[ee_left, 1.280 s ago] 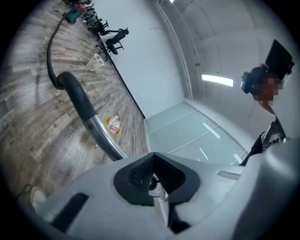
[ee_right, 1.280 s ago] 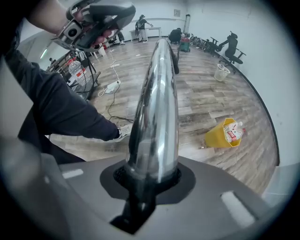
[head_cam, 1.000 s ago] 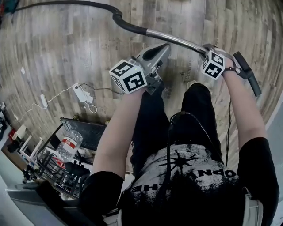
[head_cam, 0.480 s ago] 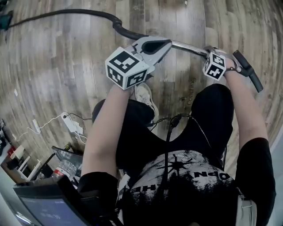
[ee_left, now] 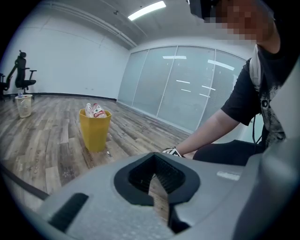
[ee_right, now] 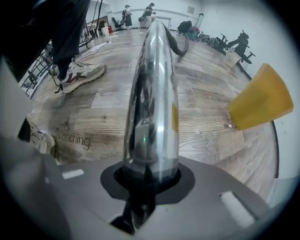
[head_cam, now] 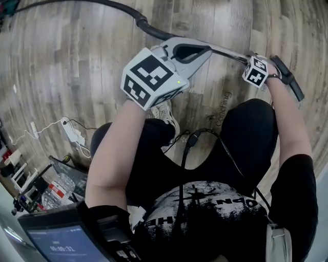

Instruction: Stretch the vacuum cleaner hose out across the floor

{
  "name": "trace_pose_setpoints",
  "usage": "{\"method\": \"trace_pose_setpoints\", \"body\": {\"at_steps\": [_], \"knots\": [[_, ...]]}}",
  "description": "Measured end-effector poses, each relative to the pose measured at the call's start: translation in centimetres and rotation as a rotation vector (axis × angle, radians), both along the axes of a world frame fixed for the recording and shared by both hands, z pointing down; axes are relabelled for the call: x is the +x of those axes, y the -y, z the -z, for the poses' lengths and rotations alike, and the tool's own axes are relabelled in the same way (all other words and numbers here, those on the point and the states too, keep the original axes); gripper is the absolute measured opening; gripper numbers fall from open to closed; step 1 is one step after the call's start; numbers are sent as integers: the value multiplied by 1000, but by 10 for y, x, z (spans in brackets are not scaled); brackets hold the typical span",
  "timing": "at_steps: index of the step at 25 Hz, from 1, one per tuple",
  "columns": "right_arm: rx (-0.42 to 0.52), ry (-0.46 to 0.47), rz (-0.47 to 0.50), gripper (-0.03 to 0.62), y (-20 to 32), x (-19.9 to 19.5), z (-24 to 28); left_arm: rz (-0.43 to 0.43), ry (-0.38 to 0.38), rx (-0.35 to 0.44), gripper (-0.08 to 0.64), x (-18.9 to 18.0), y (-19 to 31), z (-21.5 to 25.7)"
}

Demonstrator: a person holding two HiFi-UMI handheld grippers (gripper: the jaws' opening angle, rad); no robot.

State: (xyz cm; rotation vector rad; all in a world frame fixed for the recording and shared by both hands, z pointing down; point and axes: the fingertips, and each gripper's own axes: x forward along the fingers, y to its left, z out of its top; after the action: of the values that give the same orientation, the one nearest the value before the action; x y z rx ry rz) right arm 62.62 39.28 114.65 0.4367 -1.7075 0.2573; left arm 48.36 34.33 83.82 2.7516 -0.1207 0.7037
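Where the head view looks down, the hose (head_cam: 123, 7) runs off across the floor (head_cam: 61, 61) from the metal wand (head_cam: 228, 50). Left gripper view: left claw (ee_left: 157, 187) closed, empty. Right gripper view: right claw (ee_right: 147, 176), just tightened, clamps the wand; stretching likely next needs a backward pull.

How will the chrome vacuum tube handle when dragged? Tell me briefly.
The chrome tube looks rigid, so it should not bend. Its polished surface may slip in the right gripper. The black hose behind it curves, so it probably trails floppily.
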Motion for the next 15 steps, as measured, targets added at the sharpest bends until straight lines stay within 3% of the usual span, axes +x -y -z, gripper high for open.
{"method": "trace_pose_setpoints", "body": {"at_steps": [12,15], "knots": [[-168,-37,109,94,-17,-25,-63,54,-2,-33,-2,-11,1,11],[-163,-75,133,100,-13,-27,-76,73,-7,-26,-2,-15,3,15]]}}
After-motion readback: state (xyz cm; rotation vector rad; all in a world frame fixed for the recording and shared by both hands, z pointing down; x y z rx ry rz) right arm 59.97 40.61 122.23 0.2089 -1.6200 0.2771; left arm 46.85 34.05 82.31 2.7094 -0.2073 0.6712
